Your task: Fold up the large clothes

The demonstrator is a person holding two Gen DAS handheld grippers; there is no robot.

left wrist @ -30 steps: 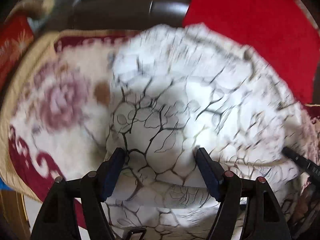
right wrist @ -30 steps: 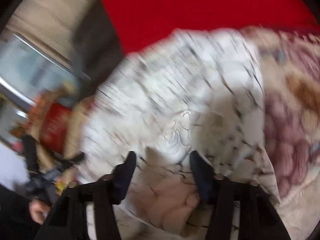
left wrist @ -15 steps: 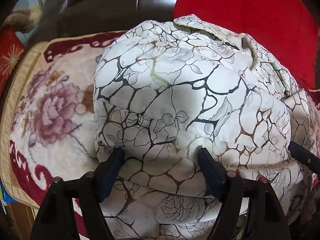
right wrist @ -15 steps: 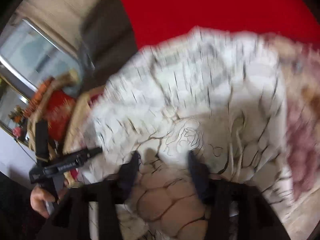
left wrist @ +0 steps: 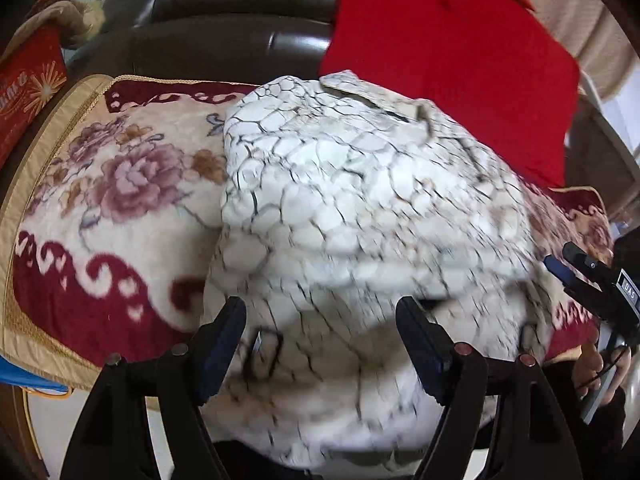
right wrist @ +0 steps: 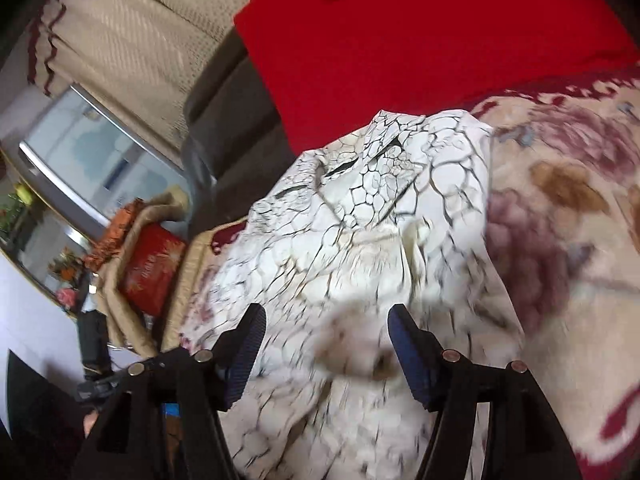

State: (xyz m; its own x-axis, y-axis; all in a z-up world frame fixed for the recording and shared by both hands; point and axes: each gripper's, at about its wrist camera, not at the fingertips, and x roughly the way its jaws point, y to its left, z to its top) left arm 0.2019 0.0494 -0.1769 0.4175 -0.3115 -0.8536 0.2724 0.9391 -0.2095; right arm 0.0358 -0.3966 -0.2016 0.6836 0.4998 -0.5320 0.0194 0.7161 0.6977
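Observation:
A large white garment [left wrist: 360, 216] with a black and gold crackle print lies bunched on a floral blanket [left wrist: 100, 184] on a sofa. Its near part hangs over the front edge. My left gripper [left wrist: 320, 336] is open, its jaws wide apart over the garment's near edge, holding nothing. My right gripper [right wrist: 324, 344] is open too, jaws apart over the same garment [right wrist: 360, 216], whose collar lies at the far end. The right gripper's tip also shows at the right edge of the left wrist view [left wrist: 592, 280]. The near cloth is blurred.
A red cushion [left wrist: 448, 60] leans on the dark sofa back [left wrist: 240, 28] behind the garment. A red box [right wrist: 154, 264] wrapped in tan cloth sits at the sofa's left end. A window [right wrist: 92, 156] and curtain [right wrist: 132, 28] are beyond.
Both grippers have drawn back from the garment, so more of the blanket and sofa shows. The garment has settled lower and its near part now hangs over the front edge.

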